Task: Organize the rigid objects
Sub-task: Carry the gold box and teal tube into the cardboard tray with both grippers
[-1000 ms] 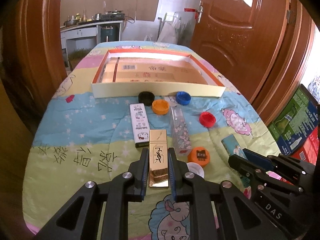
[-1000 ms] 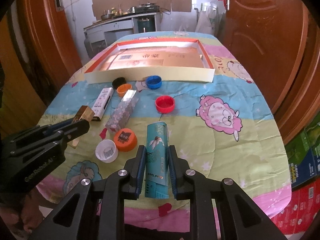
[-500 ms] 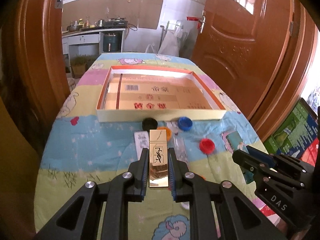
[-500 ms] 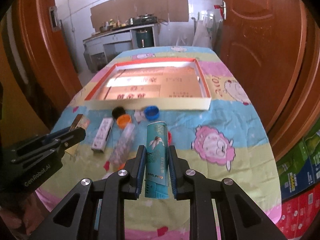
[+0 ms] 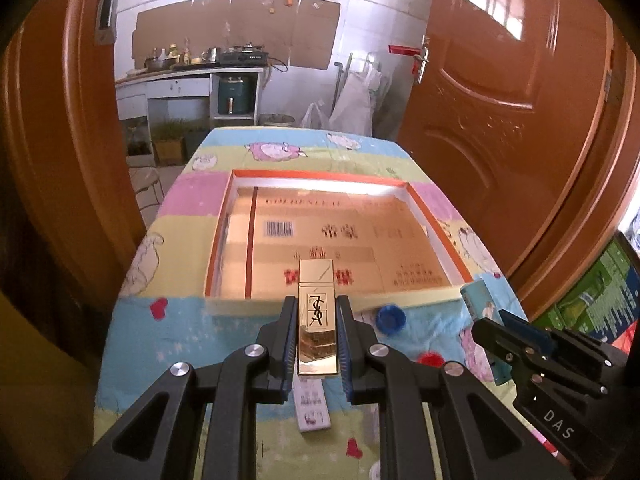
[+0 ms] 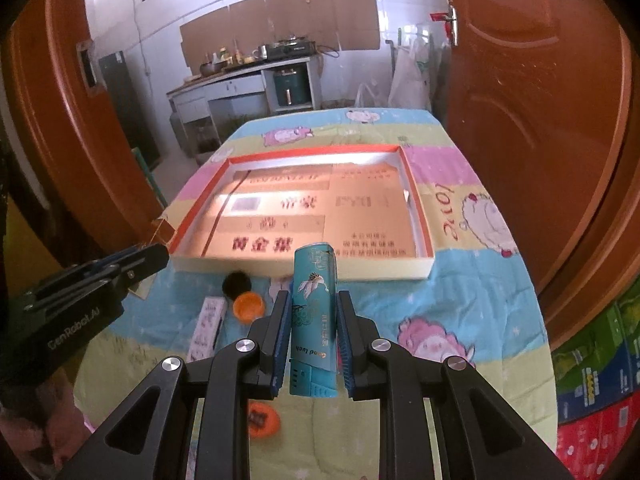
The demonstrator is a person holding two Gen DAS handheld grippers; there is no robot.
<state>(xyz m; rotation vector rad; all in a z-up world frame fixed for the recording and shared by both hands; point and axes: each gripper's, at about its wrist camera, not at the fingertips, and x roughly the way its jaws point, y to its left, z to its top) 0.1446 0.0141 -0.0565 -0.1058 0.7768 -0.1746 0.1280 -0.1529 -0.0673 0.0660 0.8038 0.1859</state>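
Between left tool (image 5: 316, 320): gold box (image 5: 317, 320)

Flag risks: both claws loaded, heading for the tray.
1. The left claw grips the glossy gold box only at its lower half; it may pivot or slip.
2. The teal box sits tilted in the right claw, so it could land skewed.
3. Both may clip the tray's near wall if lowered early.
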